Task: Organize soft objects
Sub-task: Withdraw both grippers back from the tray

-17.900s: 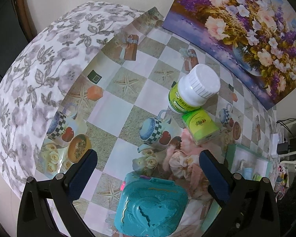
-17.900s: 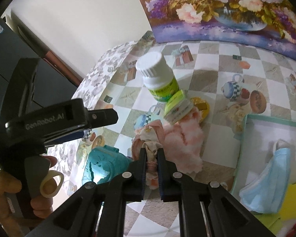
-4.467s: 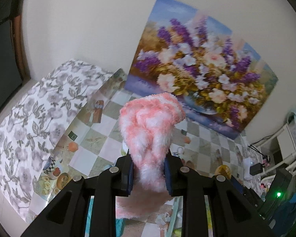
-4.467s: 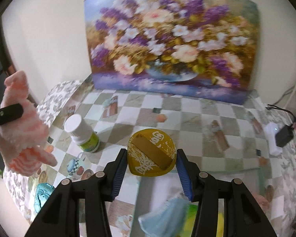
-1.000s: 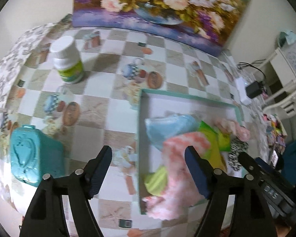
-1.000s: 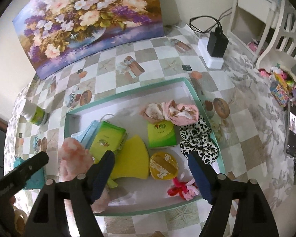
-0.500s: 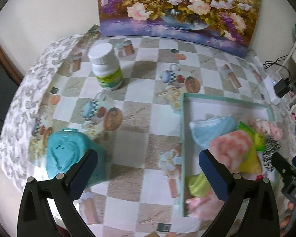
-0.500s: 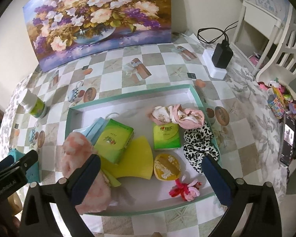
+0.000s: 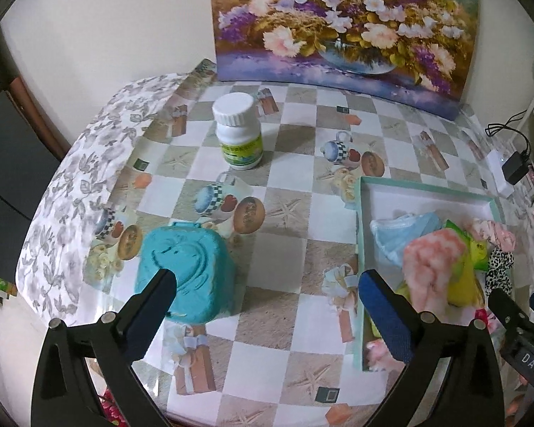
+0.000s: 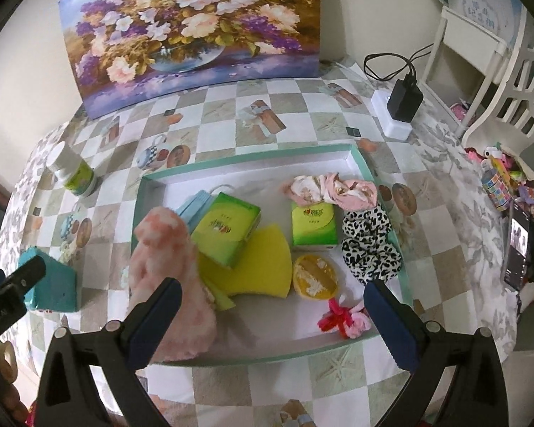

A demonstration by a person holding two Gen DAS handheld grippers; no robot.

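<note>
Your left hand-held gripper [image 9: 265, 295] stands wide with nothing between its pads, hovering above the counter [image 9: 284, 185]; a teal heart-embossed case [image 9: 185, 270] sits just beyond its left finger, and a white-capped bottle [image 9: 236, 131] stands upright farther off, near the flower painting [image 9: 341, 17] propped against the wall.

Your right hand-held gripper [image 10: 272, 302] is likewise wide and holds nothing; it hangs over the near edge of the teal-rimmed tray [image 10: 252, 158], which lies on the right part of the counter.

The soft objects are in the tray: the fluffy pink-and-white cloth [image 10: 167, 259] lies along the left side, its near end partly hidden behind your right gripper's left finger, and it appears to lap over the tray's left rim; a blue face mask [image 10: 195, 203] lies at the far left, partly under a green tissue pack [image 10: 226, 229]; that pack rests on a yellow sponge sheet [image 10: 263, 267]; a second green pack [image 10: 311, 226] lies right of centre; a pink floral scrunchie [image 10: 333, 188] touches its far edge; a leopard-print scrunchie [image 10: 368, 245] lies against the right wall; a yellow round lid-like piece [image 10: 315, 277] lies near the centre; a red-and-pink hair tie [image 10: 343, 316] lies at the near right.

A charger on a white power strip [image 10: 397, 106] sits at the far right of the counter.
</note>
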